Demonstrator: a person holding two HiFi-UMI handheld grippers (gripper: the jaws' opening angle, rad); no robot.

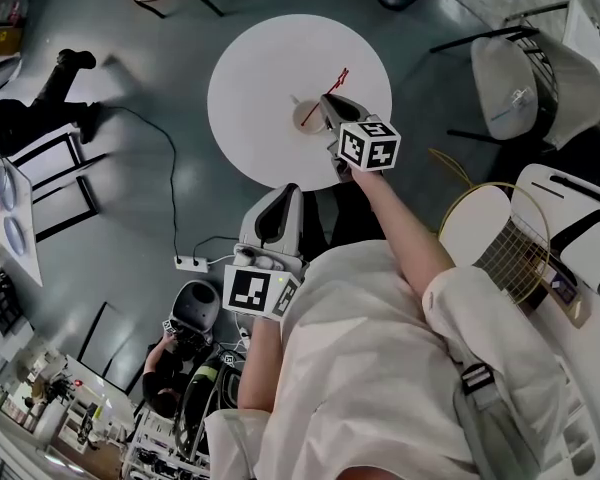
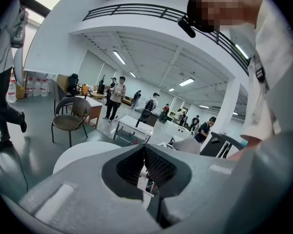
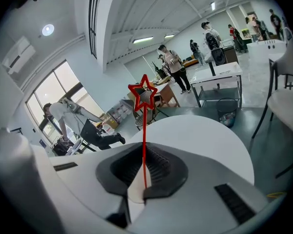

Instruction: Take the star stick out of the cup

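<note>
Your left gripper [image 1: 282, 200] sits shut and empty at the near edge of the table [image 1: 250, 78], well short of the cup [image 1: 306, 118]; your right gripper [image 3: 144, 152] is clamped on the star stick [image 3: 144, 123], shaft running out along the jaws, star beyond them; only the head view shows the cup, just beside those jaws.

table [image 1: 250, 88]: left half and far rim left bare | centre: taken up by cup [image 1: 308, 117] and right gripper [image 1: 326, 102] | near rim: blocked by left gripper [image 1: 283, 192] | right side: white chair [image 1: 515, 86] stood well apart from the rim
</note>
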